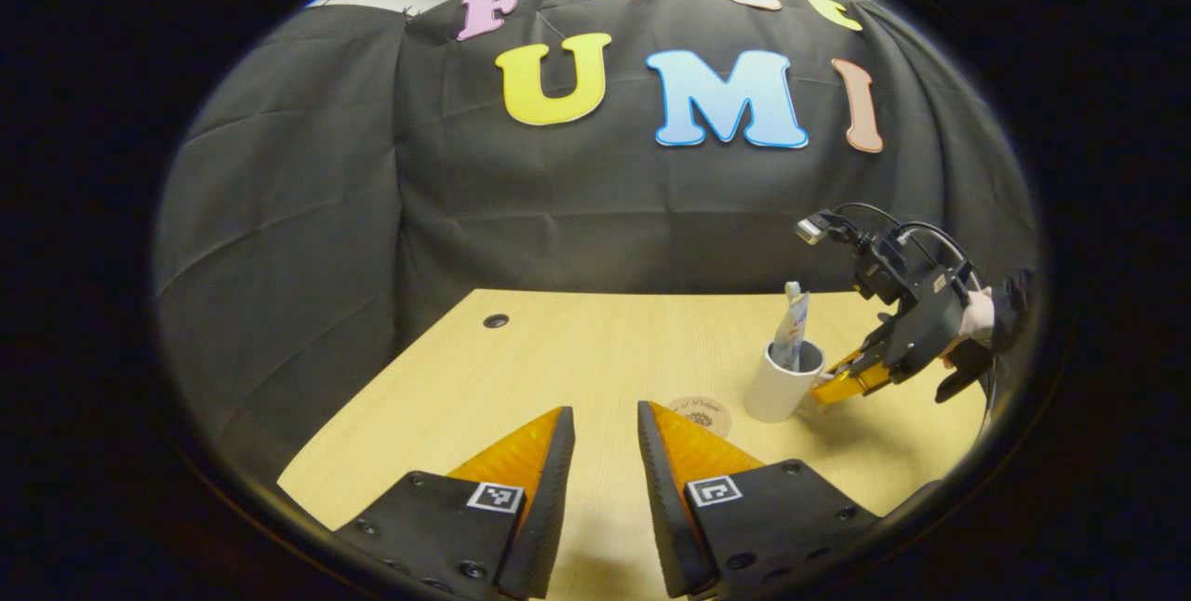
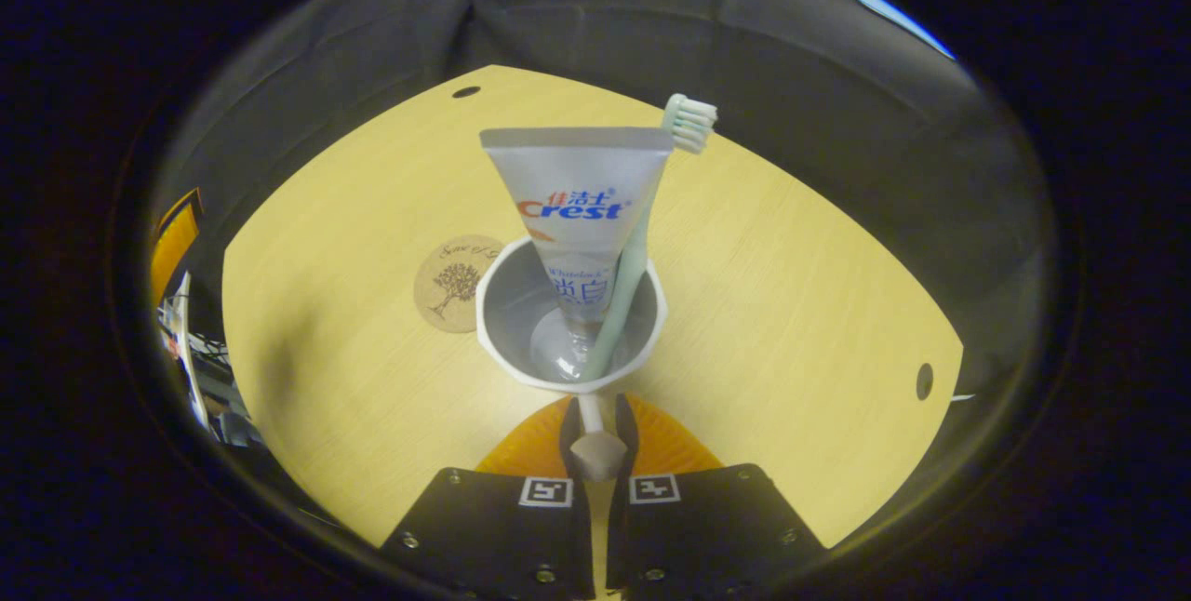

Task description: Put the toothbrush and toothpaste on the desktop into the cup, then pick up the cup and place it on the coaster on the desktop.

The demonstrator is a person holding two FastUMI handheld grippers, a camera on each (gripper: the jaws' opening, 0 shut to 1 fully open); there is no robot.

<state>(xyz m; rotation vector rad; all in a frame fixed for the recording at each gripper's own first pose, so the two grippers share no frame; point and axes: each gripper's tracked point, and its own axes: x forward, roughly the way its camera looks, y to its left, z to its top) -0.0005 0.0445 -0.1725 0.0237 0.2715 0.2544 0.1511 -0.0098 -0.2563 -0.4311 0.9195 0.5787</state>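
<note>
**Cup's loaded, coaster hop is next**

Brush (image 2: 622, 289) and paste (image 2: 579, 210) are both standing in the cup (image 2: 521, 354), so I'd say we're at the pick-up step. The right claw (image 2: 595, 429) is pinched nearly closed on the cup's handle (image 2: 595, 452), with the cup right at its fingertips. The coaster (image 2: 451, 289) sits just beside the cup on the desk (image 2: 791, 303), so the next move looks like a short lift and sideways set-down, kept level. The left claw (image 1: 605, 452) hangs part open over the desk, holding nothing.
</note>
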